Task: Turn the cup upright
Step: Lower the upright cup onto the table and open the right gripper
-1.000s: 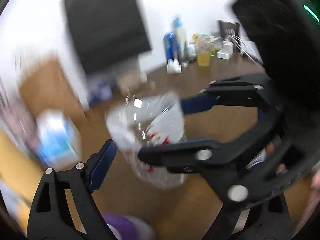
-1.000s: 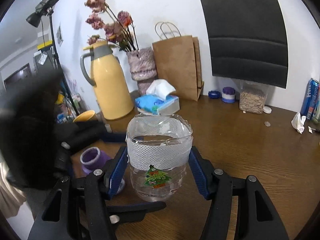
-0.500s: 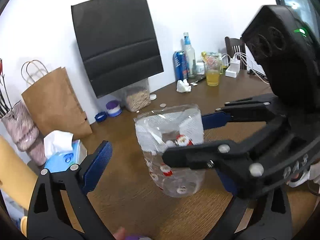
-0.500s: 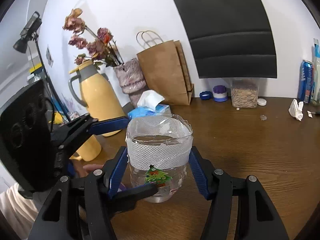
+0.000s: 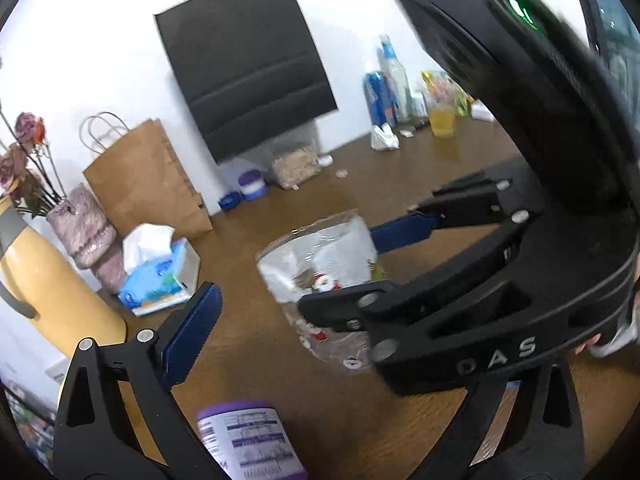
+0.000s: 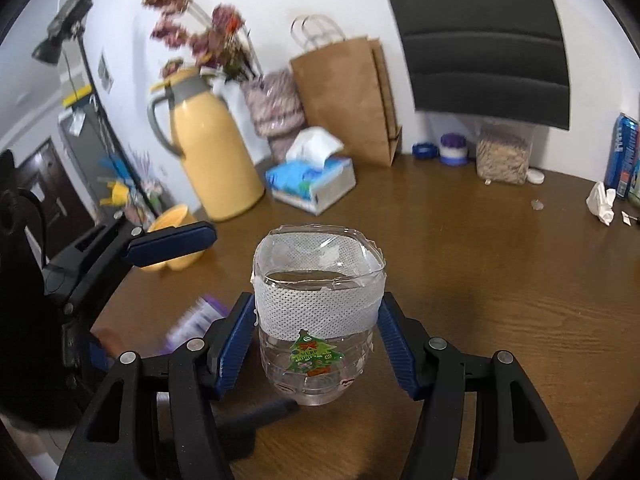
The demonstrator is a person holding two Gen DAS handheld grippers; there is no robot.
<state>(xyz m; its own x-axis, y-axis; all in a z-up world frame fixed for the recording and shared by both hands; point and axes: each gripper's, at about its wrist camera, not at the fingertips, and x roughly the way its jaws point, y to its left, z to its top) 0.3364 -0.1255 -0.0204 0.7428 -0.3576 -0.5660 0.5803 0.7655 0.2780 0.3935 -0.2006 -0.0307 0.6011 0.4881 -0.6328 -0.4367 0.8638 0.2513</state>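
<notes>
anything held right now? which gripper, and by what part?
Right gripper: jaws clamp the clear cup by its side walls at mid height, open mouth up. Left gripper: jaws open, holding nothing.

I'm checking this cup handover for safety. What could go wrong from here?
1. The clear cup is thin plastic held between the right gripper pads; too hard a squeeze might buckle it.
2. Whether its base rests on the table is unclear; opening too early could tip it.
3. The left gripper is open close beside it, with a purple-capped bottle just below; a careless move could knock either.
</notes>
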